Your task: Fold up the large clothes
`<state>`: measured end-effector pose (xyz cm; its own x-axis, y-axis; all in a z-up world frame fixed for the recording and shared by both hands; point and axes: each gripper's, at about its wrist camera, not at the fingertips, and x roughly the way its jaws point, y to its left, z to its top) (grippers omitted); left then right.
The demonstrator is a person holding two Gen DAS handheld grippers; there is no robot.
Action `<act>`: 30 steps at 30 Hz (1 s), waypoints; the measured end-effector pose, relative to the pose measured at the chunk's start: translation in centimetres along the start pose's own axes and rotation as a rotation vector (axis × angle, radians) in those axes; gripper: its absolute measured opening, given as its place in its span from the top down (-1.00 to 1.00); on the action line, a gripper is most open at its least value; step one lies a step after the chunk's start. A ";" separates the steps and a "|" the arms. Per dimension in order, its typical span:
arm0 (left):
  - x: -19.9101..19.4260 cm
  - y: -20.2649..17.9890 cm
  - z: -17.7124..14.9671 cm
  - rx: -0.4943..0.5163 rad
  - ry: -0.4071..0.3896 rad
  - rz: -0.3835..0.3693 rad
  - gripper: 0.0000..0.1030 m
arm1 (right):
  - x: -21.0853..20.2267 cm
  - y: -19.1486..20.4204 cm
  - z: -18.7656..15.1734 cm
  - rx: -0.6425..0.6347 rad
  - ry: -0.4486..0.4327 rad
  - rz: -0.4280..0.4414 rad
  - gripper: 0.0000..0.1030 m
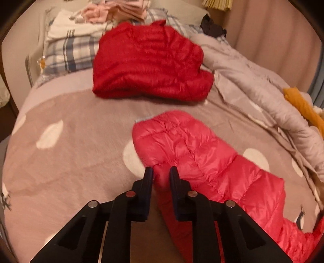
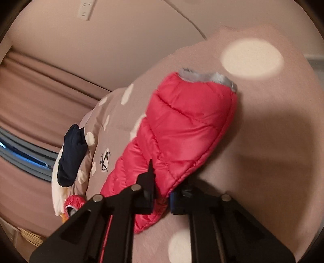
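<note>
A pink-red puffer jacket point(image 1: 202, 159) lies on the bed, one sleeve stretched out with its grey-lined cuff point(image 1: 141, 119) pointing away. My left gripper point(image 1: 161, 174) is shut on the jacket's edge near the sleeve's base. In the right wrist view the same sleeve point(image 2: 182, 129) runs up to its grey cuff point(image 2: 206, 77), and my right gripper point(image 2: 162, 182) is shut on the sleeve's lower edge. A darker red puffer jacket point(image 1: 149, 62), folded into a bundle, sits farther up the bed.
The bed has a taupe cover with white dots point(image 1: 70, 161). A rumpled grey duvet point(image 1: 253, 85) and an orange garment point(image 1: 303, 109) lie on the right. Plaid pillows point(image 1: 68, 50) and pink clothes point(image 1: 113, 10) are at the head. A navy garment point(image 2: 70, 155) hangs at the bed's edge.
</note>
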<state>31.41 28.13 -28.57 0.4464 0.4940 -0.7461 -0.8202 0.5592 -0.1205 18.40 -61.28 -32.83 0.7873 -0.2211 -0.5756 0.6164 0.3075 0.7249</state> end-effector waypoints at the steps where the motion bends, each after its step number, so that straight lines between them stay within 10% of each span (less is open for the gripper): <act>1: -0.6 0.3 0.1 0.012 -0.023 0.002 0.69 | -0.4 0.6 0.6 -0.010 -0.014 -0.004 0.80; 6: -3.3 2.5 0.9 0.048 -0.125 0.058 0.87 | -2.2 4.8 4.0 -0.140 -0.063 0.011 0.81; 12: -1.4 4.0 0.7 0.025 0.057 -0.097 0.86 | -2.8 7.1 5.3 -0.244 -0.071 -0.024 0.80; 19: 2.5 4.5 -1.1 -0.165 0.217 -0.384 -0.55 | -2.6 7.4 5.0 -0.331 -0.046 -0.077 0.79; 24: 3.4 2.4 -1.1 -0.097 0.204 -0.353 -0.58 | -1.6 6.7 4.8 -0.307 -0.027 -0.112 0.74; 30: 5.8 0.5 -0.5 -0.182 0.299 -0.630 -0.58 | 0.0 6.7 3.7 -0.326 -0.020 -0.156 0.73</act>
<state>33.39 30.99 -33.31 0.7584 -0.1040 -0.6435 -0.4975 0.5454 -0.6746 22.56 -62.69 -26.58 0.6861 -0.3057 -0.6601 0.6941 0.5468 0.4682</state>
